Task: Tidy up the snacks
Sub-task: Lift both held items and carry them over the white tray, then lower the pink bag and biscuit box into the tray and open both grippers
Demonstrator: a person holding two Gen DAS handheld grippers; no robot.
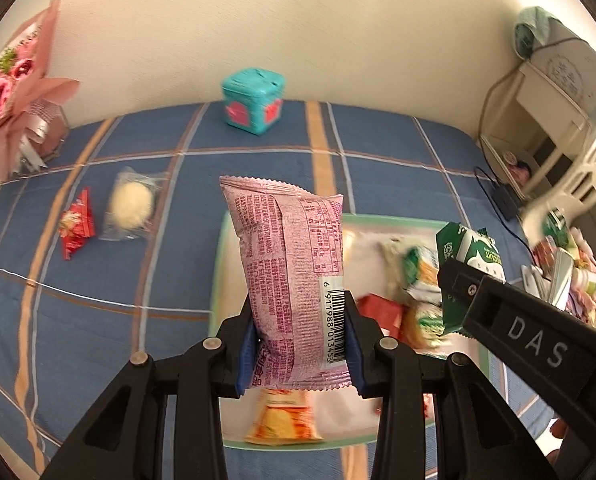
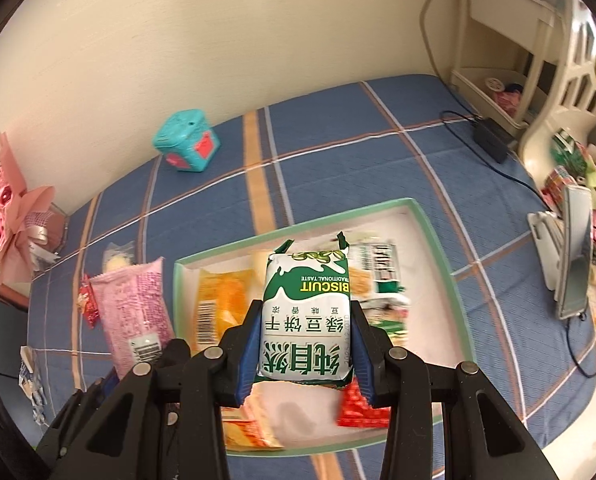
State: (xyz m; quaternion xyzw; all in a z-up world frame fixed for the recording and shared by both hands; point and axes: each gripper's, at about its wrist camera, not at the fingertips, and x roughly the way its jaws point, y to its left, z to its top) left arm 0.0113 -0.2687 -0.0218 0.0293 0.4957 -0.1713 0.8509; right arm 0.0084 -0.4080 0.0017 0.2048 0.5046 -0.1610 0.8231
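Packets in both claws, held above the tray [image 2: 438,236].

Left gripper [image 1: 300,340]: clenched on the pink packet [image 1: 290,272], blue pads pinching its lower part near the barcode. The packet stands upright and keeps its shape above the pads. I judge it light and puffed, with crinkly film and serrated end seams. The film looks slick, so a pinch across the flat faces low down seems right; a hard squeeze could crush whatever is inside.

Right gripper [image 2: 304,356]: clenched on the green biscuit packet [image 2: 308,312], taken across its lower half, print upside down to my camera. It reads as a firm, blocky pack with glossy white-and-green film. I judge biscuits to be brittle, so it wants moderate pressure on the broad sides, not the corners.

Tray: shallow, pale inside with a green rim, sitting on the blue plaid cloth [image 1: 98,280]. It already holds an orange packet [image 2: 218,304], a red packet [image 2: 358,408] and other wrappers too blurred to name.

Left on the cloth, well apart from the tray: a clear-wrapped round pale snack [image 1: 132,204] with a small red sachet [image 1: 76,224] just beside it. Both look soft and light; the clear wrap's loose ends offer a hold.

Teal box [image 1: 254,100] by the wall, pink bouquet [image 1: 10,92] at the far left.
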